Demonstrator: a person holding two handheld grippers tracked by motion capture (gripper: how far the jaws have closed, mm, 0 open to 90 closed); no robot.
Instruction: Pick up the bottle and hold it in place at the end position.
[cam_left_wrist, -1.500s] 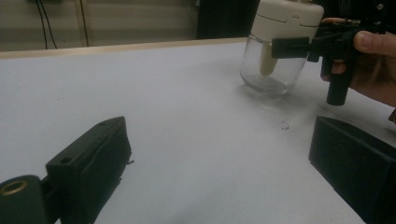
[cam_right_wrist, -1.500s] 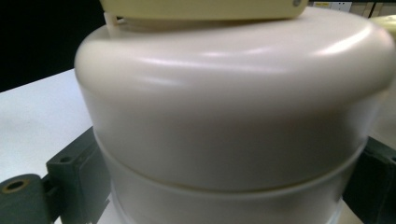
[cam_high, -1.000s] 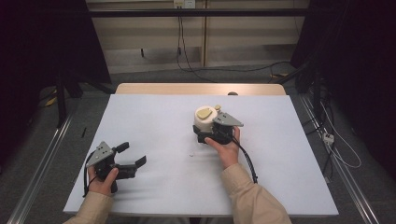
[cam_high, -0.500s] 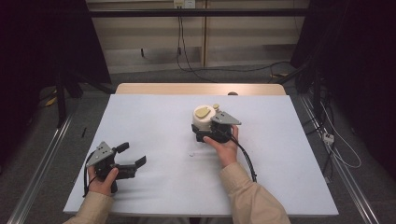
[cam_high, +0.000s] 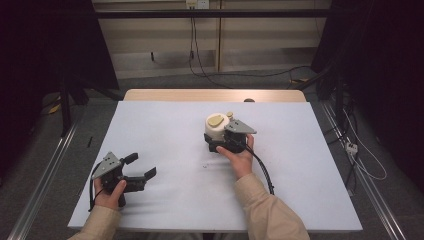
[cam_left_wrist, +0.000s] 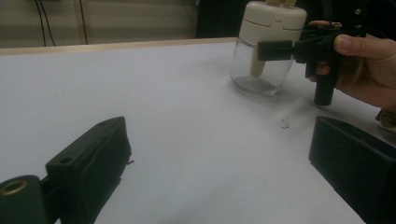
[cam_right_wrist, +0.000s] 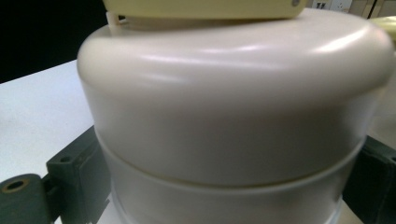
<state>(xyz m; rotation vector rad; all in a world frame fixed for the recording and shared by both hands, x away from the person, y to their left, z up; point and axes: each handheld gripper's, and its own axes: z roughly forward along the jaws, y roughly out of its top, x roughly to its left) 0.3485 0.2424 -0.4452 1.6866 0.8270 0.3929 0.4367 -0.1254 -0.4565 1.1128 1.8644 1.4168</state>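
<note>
Jar (cam_high: 216, 131) with a cream lid stands upright mid-surface (cam_high: 165, 125), clasped between the jaws of the right hand-held gripper (cam_high: 223, 141); lifting or opening appears not yet begun. The left hand-held gripper (cam_high: 141, 168) rests wide open and empty, well apart. Nothing has visibly shifted over the last second.

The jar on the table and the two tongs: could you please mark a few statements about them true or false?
1. The jar stands upright on the table. True.
2. The left tongs are shut on the jar. False: they are open, apart from it, near the table's front left.
3. The right tongs have a jaw on each side of the jar. True.
4. The jar's lower part is black. False: it is clear, under a cream lid.
</note>
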